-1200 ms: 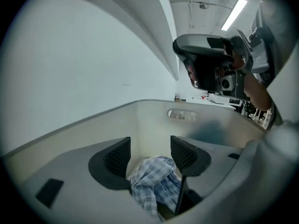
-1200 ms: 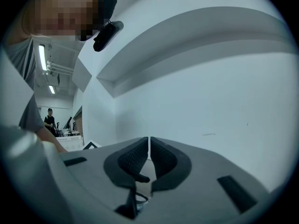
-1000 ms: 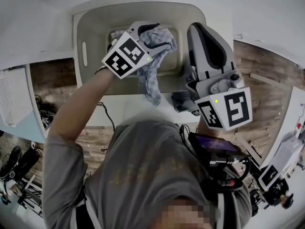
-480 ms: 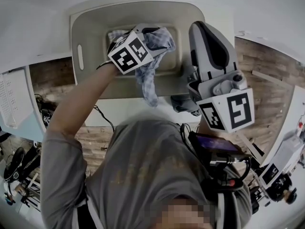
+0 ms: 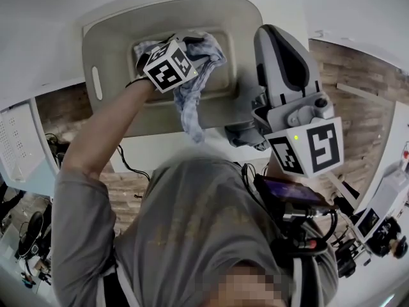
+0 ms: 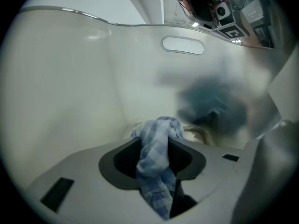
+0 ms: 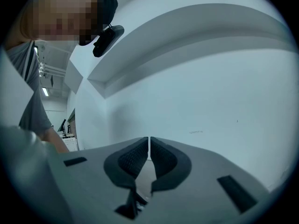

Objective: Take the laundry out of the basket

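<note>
The pale plastic laundry basket (image 5: 108, 110) stands on a white table. My left gripper (image 5: 192, 48) reaches down into it from the near side. A blue checked cloth (image 5: 192, 107) is bunched between its jaws, and its tail hangs over the basket's near wall. In the left gripper view the cloth (image 6: 156, 157) fills the gap of the left gripper (image 6: 156, 141) from pad to pad. Those jaws have just been closing. A dark blurred shape (image 6: 212, 106) shows at the basket's wall (image 6: 70, 78); I cannot tell on which side. My right gripper (image 5: 271, 32) (image 7: 148, 144) is level beside the basket, shut and empty.
A dark garment (image 5: 246, 136) lies on the table (image 5: 160, 152) just outside the basket's near right corner, below the right gripper. The basket has a handle slot (image 6: 182, 45) in its side wall. White walls stand behind; wood floor and equipment lie to both sides.
The left gripper has sunk deeper into the basket with the checked cloth still in it. The right gripper has drifted slightly sideways, still shut.
</note>
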A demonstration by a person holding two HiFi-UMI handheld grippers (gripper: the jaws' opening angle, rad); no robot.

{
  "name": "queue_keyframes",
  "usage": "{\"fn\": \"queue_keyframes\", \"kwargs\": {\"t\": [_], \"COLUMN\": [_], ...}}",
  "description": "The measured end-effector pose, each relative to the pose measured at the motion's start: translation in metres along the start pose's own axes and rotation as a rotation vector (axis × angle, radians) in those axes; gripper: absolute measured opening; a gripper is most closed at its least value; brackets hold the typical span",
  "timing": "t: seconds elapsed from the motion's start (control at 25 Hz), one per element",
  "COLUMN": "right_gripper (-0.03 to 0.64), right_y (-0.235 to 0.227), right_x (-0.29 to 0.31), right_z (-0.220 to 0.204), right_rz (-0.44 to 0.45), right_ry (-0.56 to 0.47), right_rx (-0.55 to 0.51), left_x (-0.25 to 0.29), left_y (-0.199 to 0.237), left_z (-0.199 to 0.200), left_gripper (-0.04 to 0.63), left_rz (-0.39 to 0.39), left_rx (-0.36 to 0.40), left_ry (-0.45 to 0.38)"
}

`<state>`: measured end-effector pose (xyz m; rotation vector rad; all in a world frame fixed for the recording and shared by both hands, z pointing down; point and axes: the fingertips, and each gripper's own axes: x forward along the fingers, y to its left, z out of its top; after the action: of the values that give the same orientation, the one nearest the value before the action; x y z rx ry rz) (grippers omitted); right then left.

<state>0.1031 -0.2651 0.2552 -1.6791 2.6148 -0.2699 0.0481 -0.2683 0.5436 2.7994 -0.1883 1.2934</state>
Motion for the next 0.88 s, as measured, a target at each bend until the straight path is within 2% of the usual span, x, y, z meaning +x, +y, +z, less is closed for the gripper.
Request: {"fn": "queue_keyframes", "kwargs": {"t": [0.08, 0.12, 0.4, 0.56, 0.72, 0.88], "right_gripper": [0.018, 0.018, 0.018, 0.018, 0.018, 0.018], "right_y": [-0.002, -0.003, -0.007, -0.010, -0.007, 0.008], "right_x": [-0.004, -0.006, -0.020, -0.030, -0.038, -0.047], "right_z": [0.000, -0.001, 0.002, 0.007, 0.011, 0.014], "right_rz": [-0.011, -0.015, -0.040, -0.050, -0.034, -0.004], "right_ry": [-0.003, -0.003, -0.014, -0.031, -0.053, -0.081], "right_rx": [-0.002, -0.002, -0.003, -0.002, 0.003, 0.005], "left_x": [0.001, 0.001, -0.001, -0.015, -0.040, -0.074], "left_y": [0.005, 0.006, 0.011, 0.017, 0.026, 0.032], "left_z": [-0.003, -0.004, -0.002, 0.014, 0.038, 0.050], "left_gripper": [0.084, 0.057, 0.031, 0.029, 0.029, 0.029], "left_rz": [0.023, 0.027, 0.035, 0.060, 0.115, 0.203], "left_rx": [0.001, 0.002, -0.006, 0.001, -0.006, -0.034], "left_ry": [0.006, 0.009, 0.018, -0.005, -0.055, -0.112]}}
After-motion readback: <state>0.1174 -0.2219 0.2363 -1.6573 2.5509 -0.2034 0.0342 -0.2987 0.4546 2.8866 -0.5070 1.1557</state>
